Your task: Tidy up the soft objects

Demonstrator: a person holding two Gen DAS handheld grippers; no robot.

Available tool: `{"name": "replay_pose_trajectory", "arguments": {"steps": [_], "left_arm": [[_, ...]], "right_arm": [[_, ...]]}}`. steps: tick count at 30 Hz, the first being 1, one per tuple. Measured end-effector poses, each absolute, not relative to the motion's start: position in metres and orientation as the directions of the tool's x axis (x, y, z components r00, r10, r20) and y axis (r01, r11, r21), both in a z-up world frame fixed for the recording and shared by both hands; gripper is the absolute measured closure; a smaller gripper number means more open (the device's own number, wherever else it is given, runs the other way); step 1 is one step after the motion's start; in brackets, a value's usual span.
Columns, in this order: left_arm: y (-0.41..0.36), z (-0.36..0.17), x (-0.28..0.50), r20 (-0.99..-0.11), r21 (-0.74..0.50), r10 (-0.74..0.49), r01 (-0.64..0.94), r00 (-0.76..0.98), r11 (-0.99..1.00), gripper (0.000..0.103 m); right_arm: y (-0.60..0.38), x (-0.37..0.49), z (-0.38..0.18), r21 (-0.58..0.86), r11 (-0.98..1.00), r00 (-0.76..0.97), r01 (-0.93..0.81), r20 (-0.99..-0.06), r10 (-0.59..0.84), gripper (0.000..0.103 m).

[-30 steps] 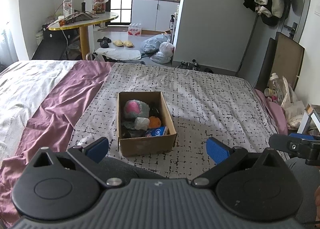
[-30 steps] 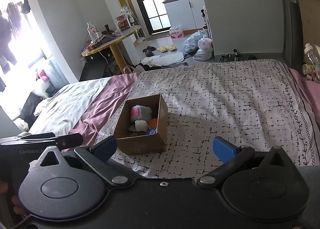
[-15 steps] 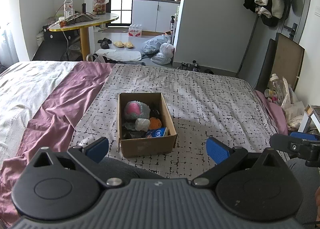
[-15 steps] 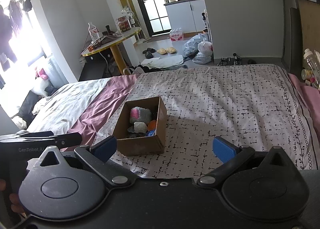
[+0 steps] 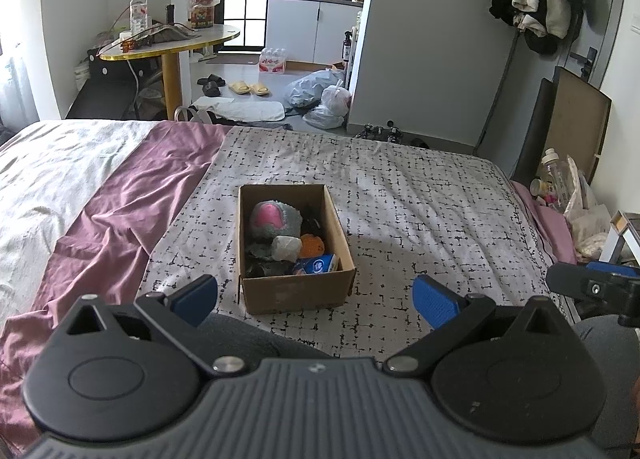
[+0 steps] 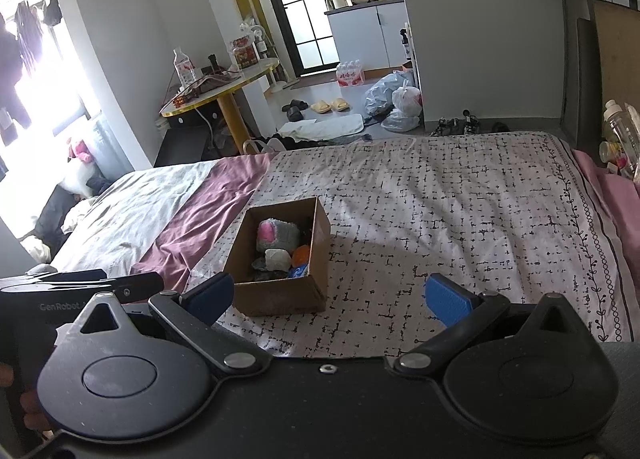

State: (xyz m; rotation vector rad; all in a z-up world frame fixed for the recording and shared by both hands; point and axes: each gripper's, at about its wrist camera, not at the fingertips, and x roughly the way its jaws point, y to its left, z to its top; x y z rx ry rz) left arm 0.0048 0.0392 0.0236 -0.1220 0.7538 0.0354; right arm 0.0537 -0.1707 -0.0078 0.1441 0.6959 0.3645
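A brown cardboard box (image 5: 298, 295) (image 6: 280, 301) sits on the patterned bedspread (image 5: 420, 203) in the middle of the bed. In it lie a grey and pink plush (image 5: 274, 219) (image 6: 276, 233), a pale grey soft lump (image 5: 286, 247), an orange ball (image 5: 311, 245) and a blue pack (image 5: 318, 265). My left gripper (image 5: 314, 295) is open and empty, held back near the bed's front edge, just short of the box. My right gripper (image 6: 328, 295) is open and empty, to the right of the left one (image 6: 80, 283), also short of the box.
A purple sheet (image 5: 112, 211) and a pale blanket (image 5: 48, 163) cover the bed's left side. Bottles and bags (image 5: 560, 187) stand off the right edge. Beyond the bed are a round table (image 5: 172, 39), slippers and plastic bags (image 5: 324, 99) on the floor.
Both grippers have drawn back and risen slightly, so the box looks a little smaller and farther. Both stay open and empty.
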Motion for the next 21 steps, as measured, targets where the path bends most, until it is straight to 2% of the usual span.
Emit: {"name": "replay_pose_trajectory", "arguments": {"steps": [21], "left_arm": [[0.036,0.020,0.000,-0.670,-0.124,-0.043,-0.054,0.741,0.991,0.000]], "right_arm": [[-0.170,0.055,-0.019,0.255,0.928,0.697,-0.270,-0.613,0.372,0.000]]}}
